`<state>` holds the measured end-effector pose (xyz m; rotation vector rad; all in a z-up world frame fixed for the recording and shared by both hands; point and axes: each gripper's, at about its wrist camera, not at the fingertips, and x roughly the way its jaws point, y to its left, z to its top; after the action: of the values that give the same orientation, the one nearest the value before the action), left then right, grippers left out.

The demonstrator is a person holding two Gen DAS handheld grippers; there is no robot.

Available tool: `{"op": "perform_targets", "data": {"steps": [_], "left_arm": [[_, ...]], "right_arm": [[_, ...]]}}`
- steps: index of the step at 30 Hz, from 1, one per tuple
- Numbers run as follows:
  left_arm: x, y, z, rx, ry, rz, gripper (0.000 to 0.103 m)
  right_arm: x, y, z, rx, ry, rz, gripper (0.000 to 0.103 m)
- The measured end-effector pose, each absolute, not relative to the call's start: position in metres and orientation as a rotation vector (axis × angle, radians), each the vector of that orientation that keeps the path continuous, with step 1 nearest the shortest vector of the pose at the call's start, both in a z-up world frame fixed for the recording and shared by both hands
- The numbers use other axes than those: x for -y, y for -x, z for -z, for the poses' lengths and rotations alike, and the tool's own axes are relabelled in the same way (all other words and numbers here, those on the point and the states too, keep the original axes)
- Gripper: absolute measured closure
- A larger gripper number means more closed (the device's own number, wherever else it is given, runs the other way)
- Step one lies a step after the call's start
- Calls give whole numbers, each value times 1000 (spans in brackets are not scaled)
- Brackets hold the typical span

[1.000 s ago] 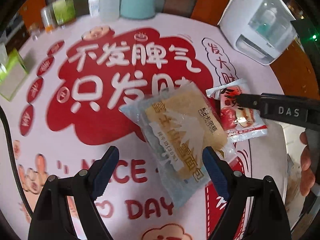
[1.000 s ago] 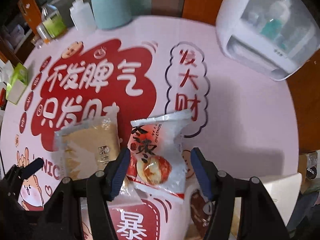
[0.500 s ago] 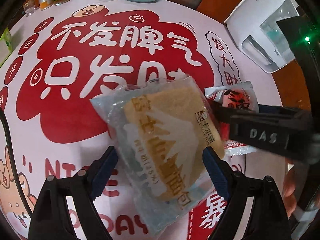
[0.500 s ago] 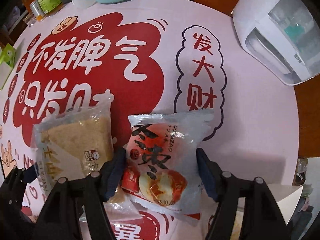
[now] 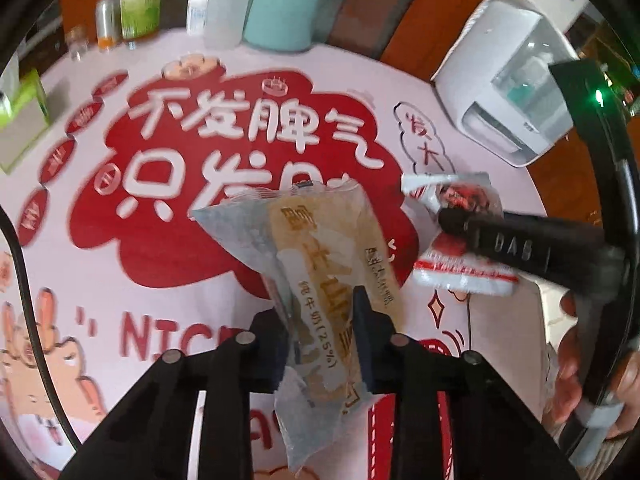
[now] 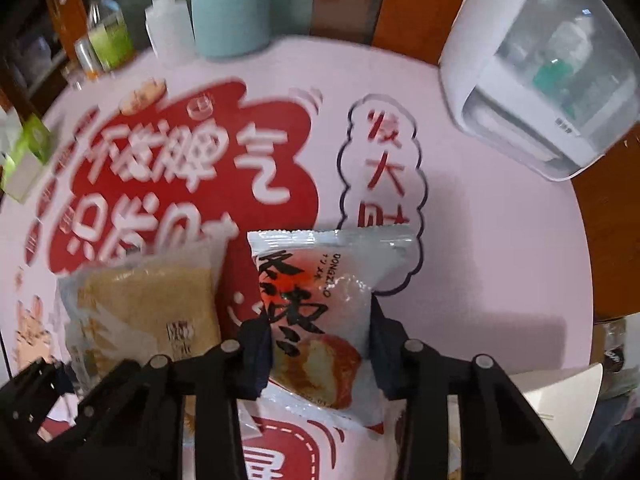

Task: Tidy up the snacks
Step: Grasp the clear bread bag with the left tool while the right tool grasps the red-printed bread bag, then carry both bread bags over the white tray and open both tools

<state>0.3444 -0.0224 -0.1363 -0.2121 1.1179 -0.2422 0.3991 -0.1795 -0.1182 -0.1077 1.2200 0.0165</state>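
A clear packet with a pale yellow bread slice (image 5: 320,248) is tilted up off the pink printed tablecloth (image 5: 120,280), and my left gripper (image 5: 320,308) is shut on its lower half. The same bread packet (image 6: 148,304) shows at the lower left of the right wrist view. To its right a white and red pastry packet (image 6: 320,312) stands between my right gripper's (image 6: 316,332) pads. Those jaws are closing and press on both its sides. In the left wrist view the pastry packet (image 5: 460,196) hangs crumpled in the black right fingers (image 5: 520,240).
A white countertop appliance (image 5: 512,80) stands at the back right. A teal canister (image 5: 280,12), a squeeze bottle (image 5: 228,12) and small bottles line the back edge. A green box (image 5: 20,120) sits far left. A white carton (image 5: 504,340) lies near a hand (image 5: 568,380).
Both grippers have closed, the left on the bread packet and the right on the pastry packet. Both packets now tilt up from the cloth, and the cameras have drawn back.
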Motion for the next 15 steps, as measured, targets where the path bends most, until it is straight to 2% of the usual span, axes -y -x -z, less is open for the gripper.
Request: {"op": "perform_targets", "data": {"steps": [4,15], "left_arm": [[17,-324,109,-1064,171,262,82],[23,-235,1,-872,11,301,83]], "right_arm": [[180,-377,79,-1130,51,-81,63],[185,-290,-4,-947,6,-168,63]]}}
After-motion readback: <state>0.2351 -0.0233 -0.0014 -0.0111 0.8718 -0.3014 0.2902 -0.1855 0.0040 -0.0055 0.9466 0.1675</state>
